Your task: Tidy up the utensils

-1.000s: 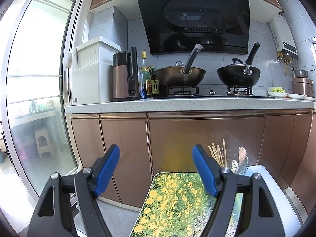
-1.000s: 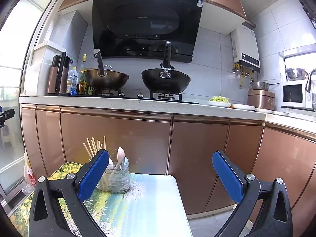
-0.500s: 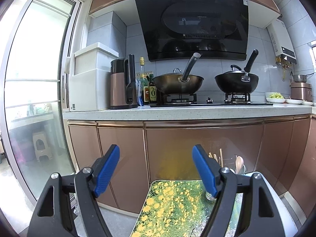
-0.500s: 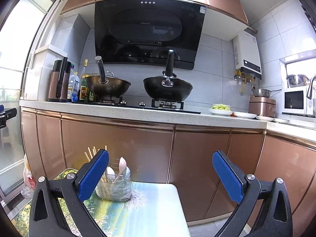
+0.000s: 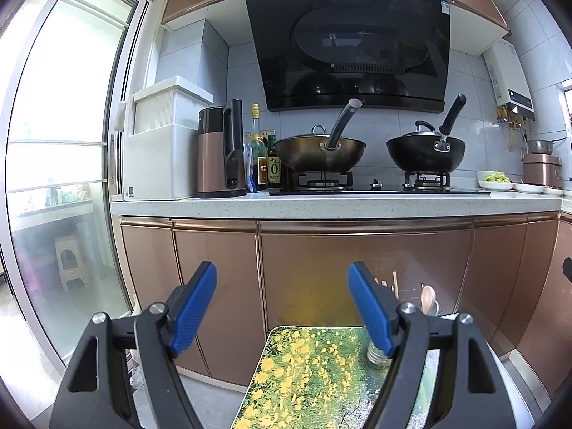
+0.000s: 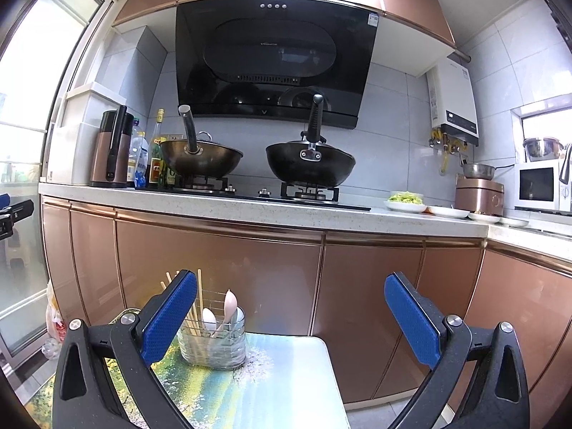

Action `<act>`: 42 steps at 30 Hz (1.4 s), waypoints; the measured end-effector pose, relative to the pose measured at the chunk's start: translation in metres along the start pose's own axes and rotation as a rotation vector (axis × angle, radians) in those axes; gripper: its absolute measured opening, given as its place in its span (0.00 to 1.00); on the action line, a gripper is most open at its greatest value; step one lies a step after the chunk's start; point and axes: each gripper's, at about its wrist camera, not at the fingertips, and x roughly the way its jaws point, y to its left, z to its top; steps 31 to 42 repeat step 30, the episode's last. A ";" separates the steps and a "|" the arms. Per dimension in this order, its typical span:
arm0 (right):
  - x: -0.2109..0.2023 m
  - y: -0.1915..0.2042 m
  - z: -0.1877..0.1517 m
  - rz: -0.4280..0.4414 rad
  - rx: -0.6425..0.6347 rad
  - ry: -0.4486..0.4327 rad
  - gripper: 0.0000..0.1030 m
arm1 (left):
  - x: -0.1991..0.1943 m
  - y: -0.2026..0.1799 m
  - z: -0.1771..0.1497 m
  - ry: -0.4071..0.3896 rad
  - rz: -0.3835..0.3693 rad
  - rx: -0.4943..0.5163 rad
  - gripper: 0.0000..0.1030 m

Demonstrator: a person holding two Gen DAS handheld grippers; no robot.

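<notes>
A clear glass holder [image 6: 214, 343] stands at the far end of a small table [image 6: 286, 386] with a flower print. It holds several wooden chopsticks [image 6: 201, 296] and pale spoons [image 6: 230, 304]. My right gripper [image 6: 291, 318] hangs open above the table's far end, level, nothing between its blue pads. In the left wrist view the holder [image 5: 375, 352] is mostly hidden behind the right finger; a spoon [image 5: 427, 298] pokes up behind it. My left gripper [image 5: 282, 309] is open and empty, above the table's [image 5: 307, 375] near part.
Copper cabinet doors [image 6: 221, 268] close off the space right behind the table. The counter [image 6: 250, 207] above carries two woks [image 6: 309, 166] on a stove, bottles, a kettle [image 5: 221, 152] and plates of food [image 6: 407, 202]. A glass sliding door [image 5: 53, 178] is on the left.
Both views have tilted up a little: the holder and table sit lower in each frame. The jaws have not moved.
</notes>
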 end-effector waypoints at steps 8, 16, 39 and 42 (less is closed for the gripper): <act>0.002 0.000 0.002 -0.008 0.003 0.013 1.00 | 0.000 0.000 0.001 0.001 -0.003 -0.004 0.72; 0.003 -0.001 0.007 -0.010 0.003 0.019 1.00 | -0.002 -0.005 0.002 -0.002 -0.013 0.004 0.72; 0.002 0.001 0.008 -0.019 -0.016 0.025 1.00 | -0.003 -0.007 0.005 -0.003 -0.031 0.006 0.72; 0.002 0.001 0.008 -0.019 -0.016 0.025 1.00 | -0.003 -0.007 0.005 -0.003 -0.031 0.006 0.72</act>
